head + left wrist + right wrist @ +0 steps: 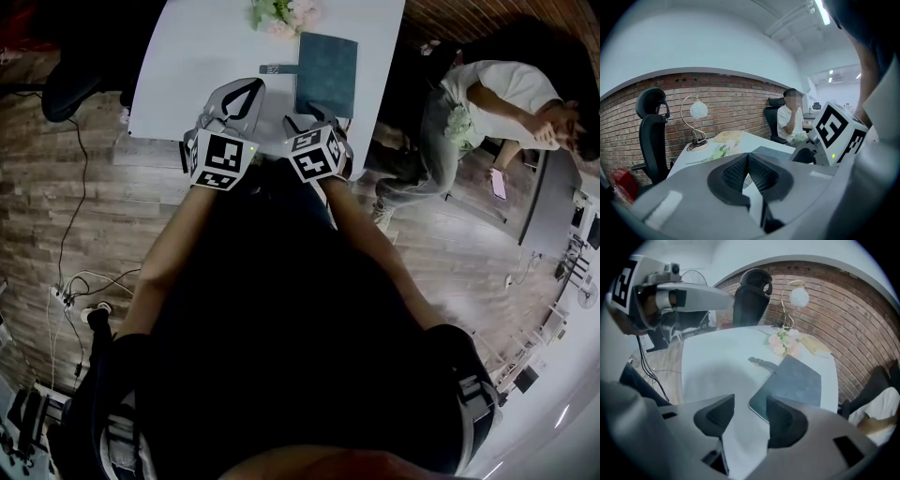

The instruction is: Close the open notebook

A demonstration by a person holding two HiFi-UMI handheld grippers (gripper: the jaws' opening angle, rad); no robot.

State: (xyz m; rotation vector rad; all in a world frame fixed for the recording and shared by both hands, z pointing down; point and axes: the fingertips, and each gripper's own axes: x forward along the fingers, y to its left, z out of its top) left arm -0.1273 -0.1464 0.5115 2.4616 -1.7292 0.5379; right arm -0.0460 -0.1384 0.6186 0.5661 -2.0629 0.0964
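Notebook (326, 62) lies flat and closed on the white table (206, 56), its dark teal cover facing up, toward the table's right side as the head view shows it. A dark strap (279, 68) sticks out from its left edge onto the bare tabletop. A small bunch of pale flowers (286, 14) lies just past the notebook's far left corner. The left gripper (246, 86) hangs over the near part of the table, to the left of the notebook and apart from it. In its own view the left gripper (748, 157) is clenched, the two ribbed pads meeting at their tips with nothing between them. The right gripper (312, 119) sits at the table's near edge, just short of the notebook's near side and tilted downward. In its own view the right gripper (750, 404) is released, its jaws standing wide apart and gripping nothing. The notebook's (792, 383) rounded near corner shows through the gap, lying on the table beyond the pads. Farther back on the table stands a lamp (797, 296) with a round shade, in front of a brick wall (736, 103). A black office chair (752, 296) stands at the far end, and a seated person (478, 103) is off to the right of the table.
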